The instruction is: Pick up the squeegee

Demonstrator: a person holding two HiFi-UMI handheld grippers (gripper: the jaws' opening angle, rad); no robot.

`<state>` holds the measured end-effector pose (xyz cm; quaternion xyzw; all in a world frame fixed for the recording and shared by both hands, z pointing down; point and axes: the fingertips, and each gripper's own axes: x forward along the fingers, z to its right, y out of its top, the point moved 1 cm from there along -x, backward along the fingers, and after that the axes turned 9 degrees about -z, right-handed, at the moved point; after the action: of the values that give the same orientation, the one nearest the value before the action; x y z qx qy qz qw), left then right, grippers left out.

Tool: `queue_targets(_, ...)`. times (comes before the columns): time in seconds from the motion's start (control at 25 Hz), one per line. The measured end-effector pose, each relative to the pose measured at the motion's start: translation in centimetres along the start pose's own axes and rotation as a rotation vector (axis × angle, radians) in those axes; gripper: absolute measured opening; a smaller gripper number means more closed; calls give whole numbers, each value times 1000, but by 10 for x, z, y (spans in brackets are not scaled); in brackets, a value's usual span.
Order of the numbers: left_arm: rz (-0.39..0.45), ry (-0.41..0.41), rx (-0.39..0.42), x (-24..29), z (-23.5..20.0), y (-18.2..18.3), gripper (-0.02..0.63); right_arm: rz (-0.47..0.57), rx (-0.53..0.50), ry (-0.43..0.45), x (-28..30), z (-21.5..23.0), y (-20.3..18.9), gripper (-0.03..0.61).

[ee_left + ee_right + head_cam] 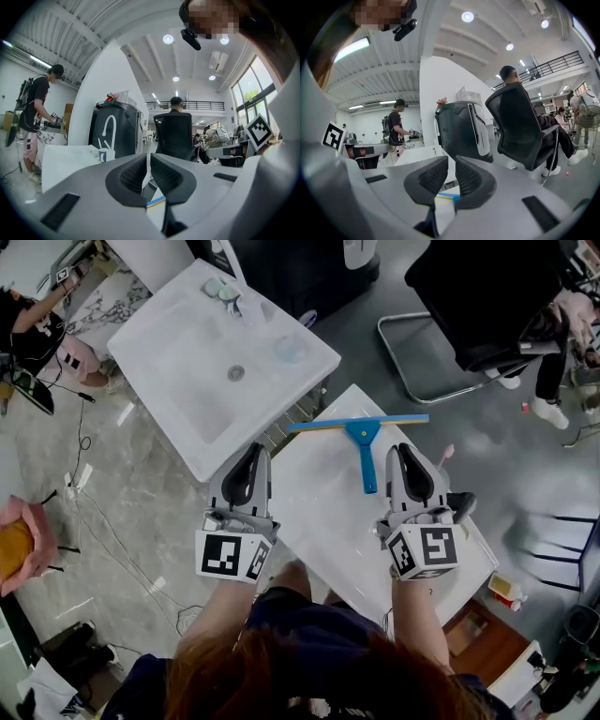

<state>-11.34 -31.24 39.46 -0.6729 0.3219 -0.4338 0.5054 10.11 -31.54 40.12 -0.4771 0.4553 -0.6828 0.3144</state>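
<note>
Step in hand, as I'm reading it: the reach. Nothing is gripped yet.

- The squeegee (364, 435) is lying flat on the white table (319, 521), its blade running across the far end and its handle pointing back toward the person.
- The right gripper (401, 454) is hovering just to the right of the handle. Its jaws are standing a narrow crack apart, with nothing between them.
- The left gripper (255, 454) is hanging at the table's left edge, well apart from the squeegee. Its jaws are pressing together on nothing.

Next move, I'm guessing: the right jaws need spreading wider, shifting left over the handle, sinking to straddle it, then closing.

The squeegee is looking like blue plastic, T-shaped, with a long thin blade and a short handle flaring at the head. It is probably light and rigid.
</note>
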Motion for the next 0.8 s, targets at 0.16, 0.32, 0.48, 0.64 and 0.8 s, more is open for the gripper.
queue_targets(0.16, -40, -15, -11, 15, -4, -13, 29, -86, 24, -4, 22, 3, -31, 107)
queue_targets(0.32, -76, -39, -23, 25, -3, -25, 121, -192, 26, 0, 46, 6, -67, 146)
queue_targets(0.48, -109, -51, -26, 28, -2, -35, 155, -309, 17, -17, 66, 11, -106, 204)
queue_targets(0.64, -125, -55, -24, 27, -2, -41, 164, -424, 5, -41, 82, 18, -143, 258)
queue_targets(0.8, -134, -43, -15, 22, -5, -46, 164, -512, 7, -57, 93, 25, -171, 293)
